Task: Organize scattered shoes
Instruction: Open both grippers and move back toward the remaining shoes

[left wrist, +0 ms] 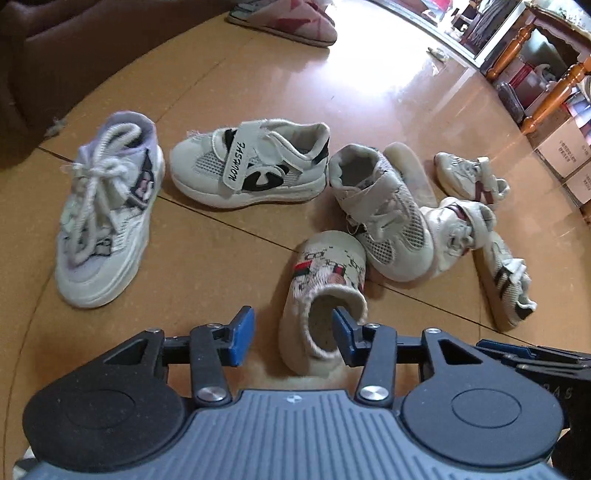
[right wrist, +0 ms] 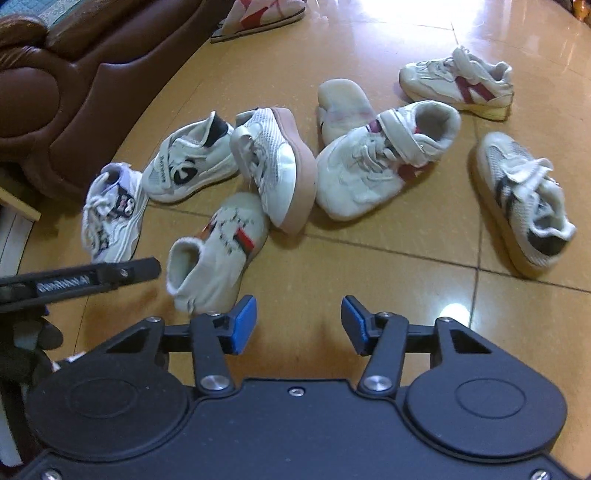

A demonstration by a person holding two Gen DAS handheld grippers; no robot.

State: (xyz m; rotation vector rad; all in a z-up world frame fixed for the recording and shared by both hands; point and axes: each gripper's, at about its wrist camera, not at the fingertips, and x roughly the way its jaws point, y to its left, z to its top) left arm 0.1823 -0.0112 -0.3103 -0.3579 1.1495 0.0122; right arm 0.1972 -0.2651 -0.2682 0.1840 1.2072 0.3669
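Straddling the collar of the knit shoe (left wrist: 325, 295), the left gripper (left wrist: 291, 332) has one pad inside the opening and the other outside on bare floor (left wrist: 229, 240); the jaws stand part open with a clear gap to the collar, so nothing is clamped. The right gripper (right wrist: 298, 325) hangs over bare tile, jaws at a middling width, nothing between them.

Layout, near to far:
- Knit shoe: nearest, just ahead of both tools, toe pointing away.
- Mesh shoe (right wrist: 275, 166): tipped on its side, toe against the knit shoe.
- Red-trim shoe (right wrist: 376, 162): upright, just beside the mesh shoe, with an upturned sole (right wrist: 341, 107) behind it.
- Laced shoe (left wrist: 107, 206) and strap shoe (left wrist: 251, 162): side by side, towards the sofa (right wrist: 66, 92).
- Striped shoe (right wrist: 524, 199) and a second red-trim shoe (right wrist: 458, 81): apart, on the far side.
- Slipper (left wrist: 288, 18): farthest.

Probable faults:
- Soft collar folds or slips out if the pads close on the rim alone.
- Lifting the knit shoe may drag or topple the mesh shoe leaning on it.
- The two tools sit close; crossing paths risks a collision.
- Similar pale shoes invite mismatched pairs
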